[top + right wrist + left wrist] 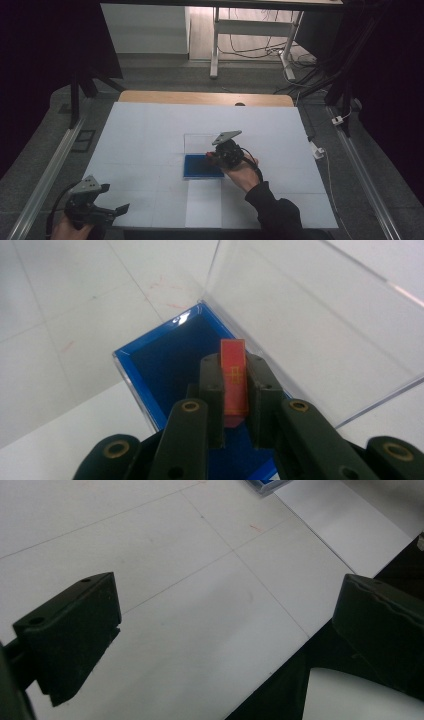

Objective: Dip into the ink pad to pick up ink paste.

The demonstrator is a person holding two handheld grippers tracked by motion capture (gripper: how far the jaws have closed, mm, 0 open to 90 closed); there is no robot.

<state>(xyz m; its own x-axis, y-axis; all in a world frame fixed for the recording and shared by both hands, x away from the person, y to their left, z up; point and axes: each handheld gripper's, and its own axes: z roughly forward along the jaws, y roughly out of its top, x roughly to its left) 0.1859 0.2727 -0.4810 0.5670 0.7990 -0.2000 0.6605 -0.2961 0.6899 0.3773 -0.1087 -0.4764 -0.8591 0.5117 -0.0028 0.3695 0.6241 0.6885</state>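
The right gripper [234, 390] is clamped on a red tile [233, 375] over the blue box [165, 355]. Light, stiff, likely slippery (grip its flat faces). The left gripper [225, 630] stands wide open, empty.

Slip [233, 377] in claw [235, 390] over box [145, 385]

White paper [150, 145] covers the wooden table [200, 98]. Grey floor [165, 75] beyond. White desk legs [215, 45] and loose cables [260, 47] stand behind; surroundings dark.
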